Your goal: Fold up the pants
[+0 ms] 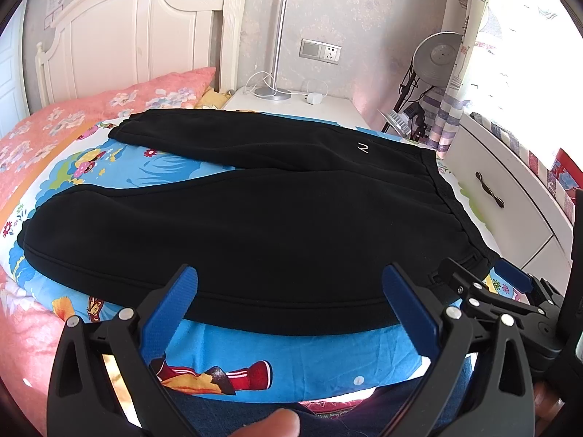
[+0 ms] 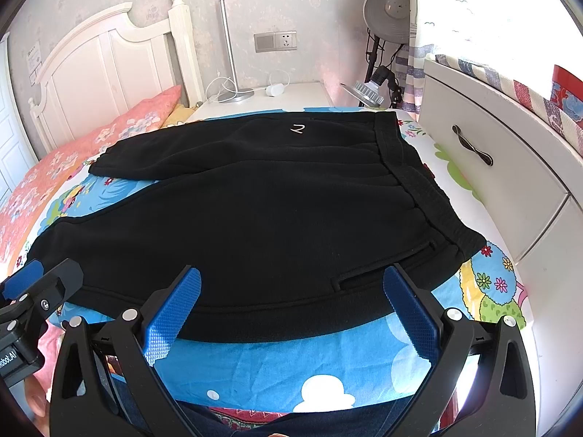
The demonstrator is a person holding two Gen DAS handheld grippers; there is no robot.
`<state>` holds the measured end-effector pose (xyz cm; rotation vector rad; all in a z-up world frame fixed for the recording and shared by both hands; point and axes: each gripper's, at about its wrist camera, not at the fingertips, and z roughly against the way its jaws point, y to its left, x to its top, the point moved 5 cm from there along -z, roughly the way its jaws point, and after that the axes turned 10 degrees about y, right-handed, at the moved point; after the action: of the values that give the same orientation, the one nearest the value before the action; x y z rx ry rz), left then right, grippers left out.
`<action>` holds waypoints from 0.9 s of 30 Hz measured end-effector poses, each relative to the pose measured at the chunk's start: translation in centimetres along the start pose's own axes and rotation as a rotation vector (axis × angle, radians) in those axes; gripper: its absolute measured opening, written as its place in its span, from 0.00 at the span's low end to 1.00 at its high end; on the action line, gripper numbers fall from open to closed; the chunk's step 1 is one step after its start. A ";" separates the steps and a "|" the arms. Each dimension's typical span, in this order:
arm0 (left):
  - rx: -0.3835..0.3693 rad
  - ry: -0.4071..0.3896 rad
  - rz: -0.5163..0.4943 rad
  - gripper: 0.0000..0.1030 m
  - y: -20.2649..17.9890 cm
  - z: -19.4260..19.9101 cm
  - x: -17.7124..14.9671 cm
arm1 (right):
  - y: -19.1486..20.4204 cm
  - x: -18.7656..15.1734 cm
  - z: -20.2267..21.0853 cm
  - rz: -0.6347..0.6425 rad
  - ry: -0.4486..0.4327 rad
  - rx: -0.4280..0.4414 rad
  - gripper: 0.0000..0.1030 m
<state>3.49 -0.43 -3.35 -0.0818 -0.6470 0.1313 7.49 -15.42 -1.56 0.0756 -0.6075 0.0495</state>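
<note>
A: Left wrist view first. What do you see?

B: The black pants (image 1: 255, 211) lie flat on the bed (image 1: 291, 360), on a blue cartoon-print sheet. Waistband (image 1: 444, 196) to the right, both legs running left; the far leg splays away from the near one. The left hand-held gripper (image 1: 289, 291) sits at the near edge with its blue pads (image 1: 171, 313) spread wide and nothing between them, over the near hem of the pants.

A: Anything else there?

B: The right hand-held gripper (image 1: 510, 280) shows at the right, close to the near waistband corner. Far off, a white headboard (image 1: 138, 36) on the left and a nightstand (image 1: 291, 105) behind the pants.

A: And the right wrist view?

B: Same pants (image 2: 273, 200), with a small white logo (image 2: 297, 129) on the far leg near the waistband (image 2: 426, 189). The right hand-held gripper (image 2: 291, 291) is also spread wide and empty, its pads (image 2: 411, 313) framing the near edge of the fabric by a pocket slit (image 2: 382, 266). The left hand-held gripper (image 2: 25, 284) shows at the left edge. A white drawer unit (image 2: 492, 167) stands just right of the bed (image 2: 291, 367).
</note>
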 end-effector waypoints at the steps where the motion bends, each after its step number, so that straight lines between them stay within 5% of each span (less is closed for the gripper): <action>1: 0.001 0.000 0.000 0.98 0.0 0.0 0.0 | 0.0 0.0 -0.1 0.000 0.001 0.000 0.94; 8: 0.038 0.003 -0.024 0.98 -0.1 -0.3 -0.1 | -0.6 0.0 -1.0 -0.026 0.035 -0.057 0.95; 16: 0.049 -0.100 -0.058 0.98 0.0 -0.8 -0.2 | -3.0 1.8 -3.0 -0.008 0.059 -0.057 0.95; 21: 0.019 -0.012 -0.088 0.98 -0.3 -2.7 -0.6 | -5.5 7.8 -5.2 0.055 0.014 -0.030 0.95; 27: 0.001 0.104 -0.074 0.98 0.4 -4.8 -1.4 | -9.9 19.4 -11.7 0.162 0.107 -0.049 0.95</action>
<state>5.31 -0.38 -8.05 -0.0629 -0.5456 0.0553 30.71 -23.82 -0.59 -0.0244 -0.5070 0.1945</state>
